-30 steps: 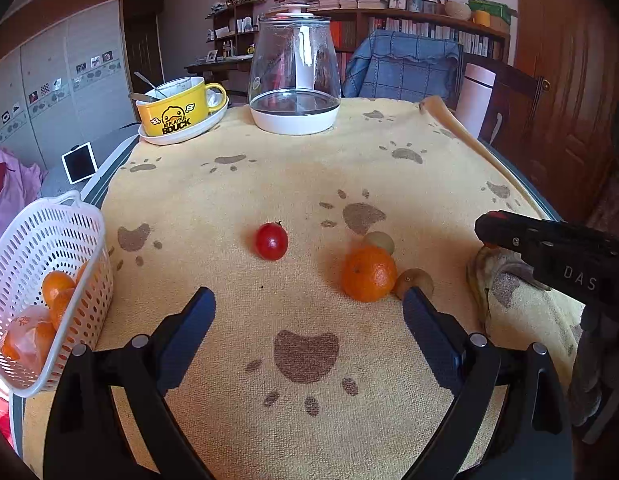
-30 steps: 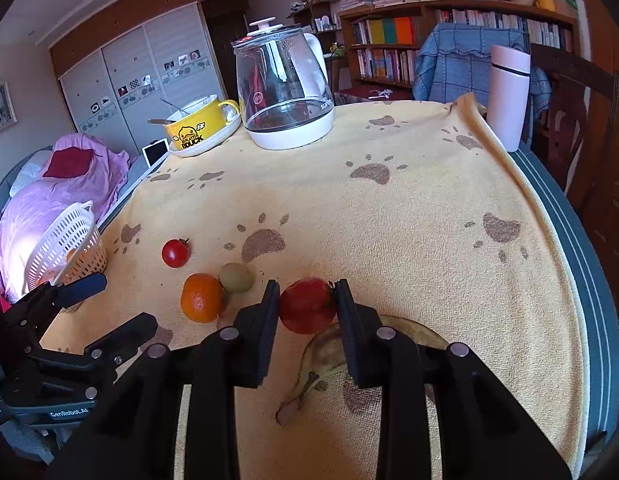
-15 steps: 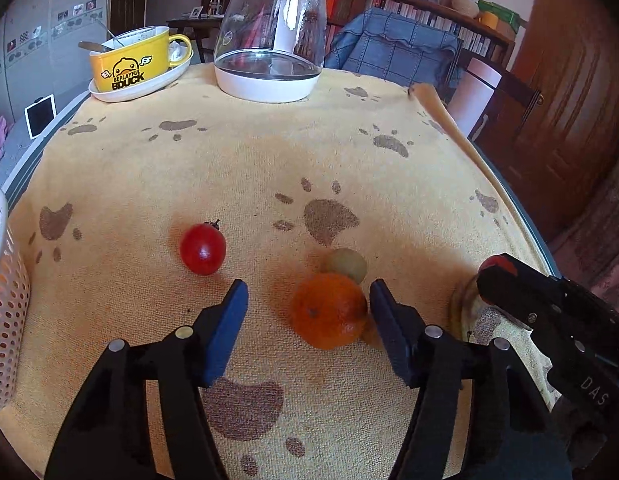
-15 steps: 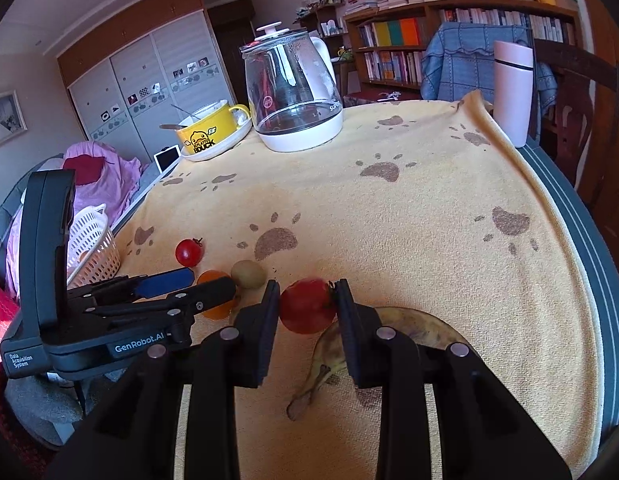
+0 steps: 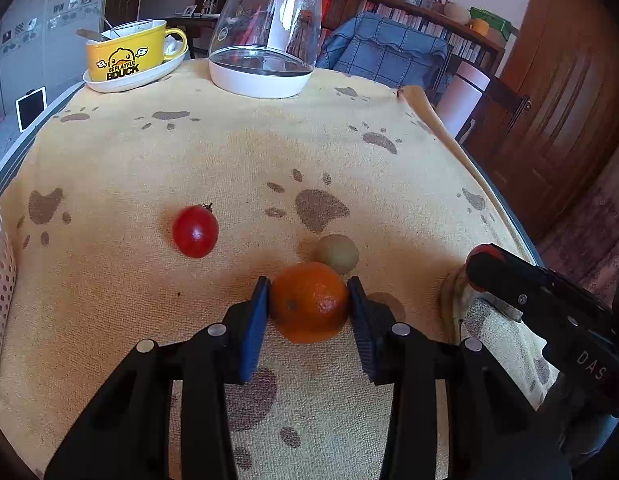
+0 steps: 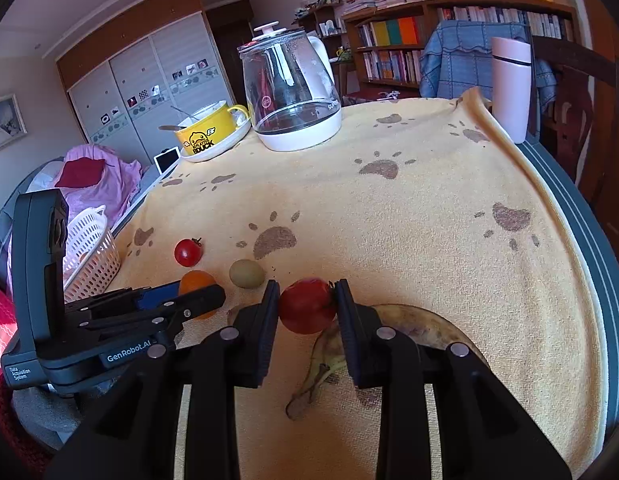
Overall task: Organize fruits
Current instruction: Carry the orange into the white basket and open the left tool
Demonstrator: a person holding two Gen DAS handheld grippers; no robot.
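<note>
My left gripper (image 5: 308, 304) is shut on an orange (image 5: 308, 302) that rests on the yellow paw-print cloth (image 5: 229, 152). A green-brown kiwi (image 5: 338, 253) touches the orange's far side, and a small red tomato (image 5: 195, 231) lies to the left. My right gripper (image 6: 306, 312) is shut on a red apple (image 6: 307, 310), held just over a spotted banana (image 6: 409, 322). From the right wrist view the left gripper (image 6: 197, 300) sits at the left with the orange (image 6: 195, 282) between its fingers, beside the kiwi (image 6: 246, 274) and tomato (image 6: 188, 252).
A white basket (image 6: 91, 256) with orange fruit stands at the table's left edge. At the far end are a glass kettle (image 5: 265, 36), a yellow duck mug (image 5: 127, 56) on a saucer, and a pink tumbler (image 6: 511, 88) at the right edge.
My left gripper moved forward and right to the orange and closed its fingers onto it. The right gripper kept its hold on the apple and barely shifted.
</note>
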